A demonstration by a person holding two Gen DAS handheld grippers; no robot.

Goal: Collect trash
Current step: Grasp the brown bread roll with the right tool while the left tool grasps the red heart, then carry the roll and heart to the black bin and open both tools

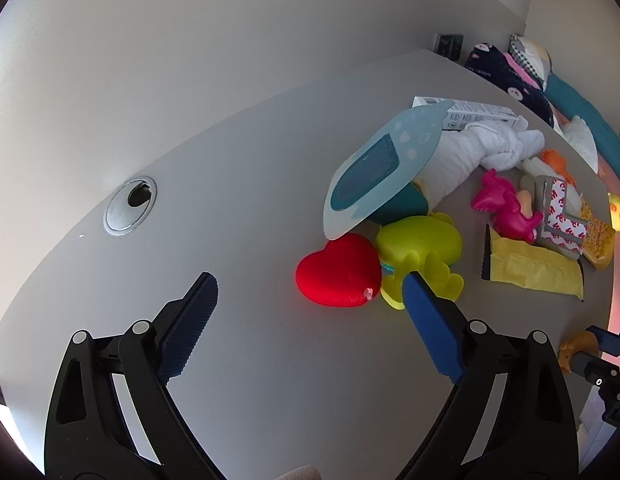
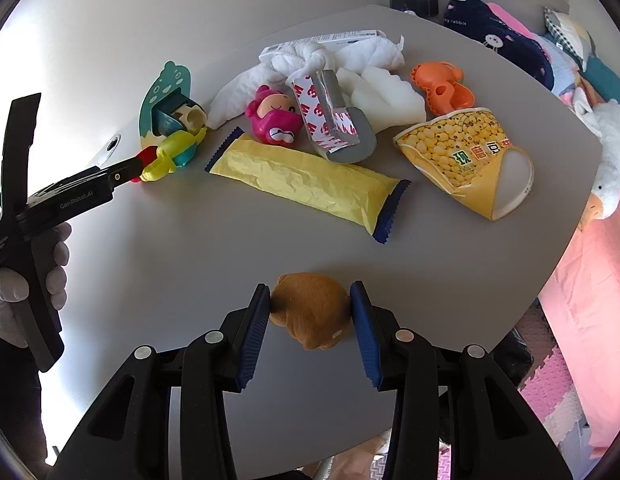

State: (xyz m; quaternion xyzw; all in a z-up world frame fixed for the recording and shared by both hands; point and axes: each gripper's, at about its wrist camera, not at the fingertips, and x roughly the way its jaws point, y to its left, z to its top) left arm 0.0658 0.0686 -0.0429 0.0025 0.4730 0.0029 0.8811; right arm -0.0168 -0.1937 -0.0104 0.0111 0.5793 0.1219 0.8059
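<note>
- Tongs on the right (image 2: 310, 308) clenched on a brown plush lump (image 2: 310, 310) at the counter's (image 2: 190, 280) near edge
- Left tongs (image 1: 310, 300) released, near a red heart (image 1: 338, 270)
- Yellow wrapper (image 2: 306, 184) lies mid-counter

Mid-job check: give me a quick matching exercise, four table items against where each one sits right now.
Items:
1. brown plush toy
2. yellow wrapper
3. corn cup
4. red heart

Places:
A. lying on its side at the table's right edge
B. between the right gripper's pads
C. just ahead of the open left gripper
D. flat at mid-table, blue ends

Pairs: 1-B, 2-D, 3-A, 4-C
</note>
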